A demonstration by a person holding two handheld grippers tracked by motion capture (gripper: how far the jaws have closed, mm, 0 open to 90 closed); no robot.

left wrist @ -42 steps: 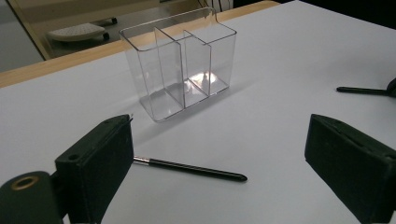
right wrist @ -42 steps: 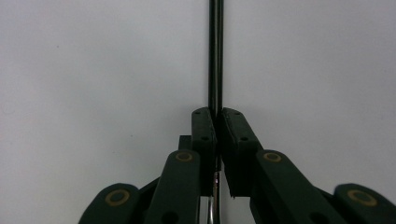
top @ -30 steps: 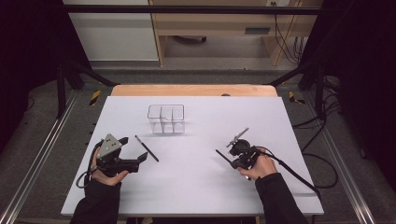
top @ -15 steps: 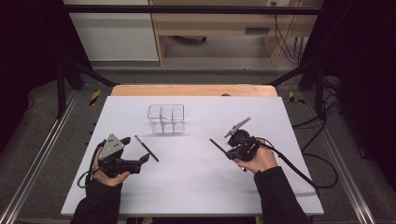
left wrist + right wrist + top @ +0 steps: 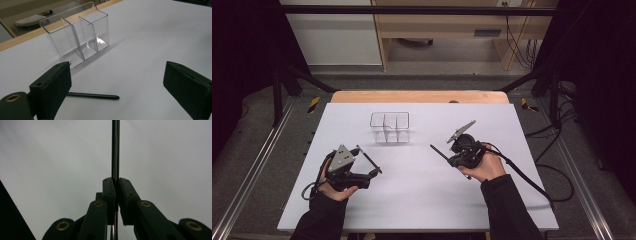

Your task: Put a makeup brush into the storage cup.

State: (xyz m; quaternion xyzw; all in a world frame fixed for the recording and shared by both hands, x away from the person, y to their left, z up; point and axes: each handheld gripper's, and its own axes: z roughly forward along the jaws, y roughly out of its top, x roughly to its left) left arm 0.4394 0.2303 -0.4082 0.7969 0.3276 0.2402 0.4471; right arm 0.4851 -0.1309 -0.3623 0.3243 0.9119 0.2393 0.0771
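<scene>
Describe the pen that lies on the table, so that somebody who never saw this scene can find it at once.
Start at the white table and find the clear box with three compartments near its far edge. Nearer the person, by the left tongs, a thin black pen lies flat on the white surface. The other pen is clamped in the right tongs; this one lies free, between open jaws.

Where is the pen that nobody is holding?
In the high view, the loose pen lies on the white table, left side, beside the left gripper and in front of the clear box.
</scene>
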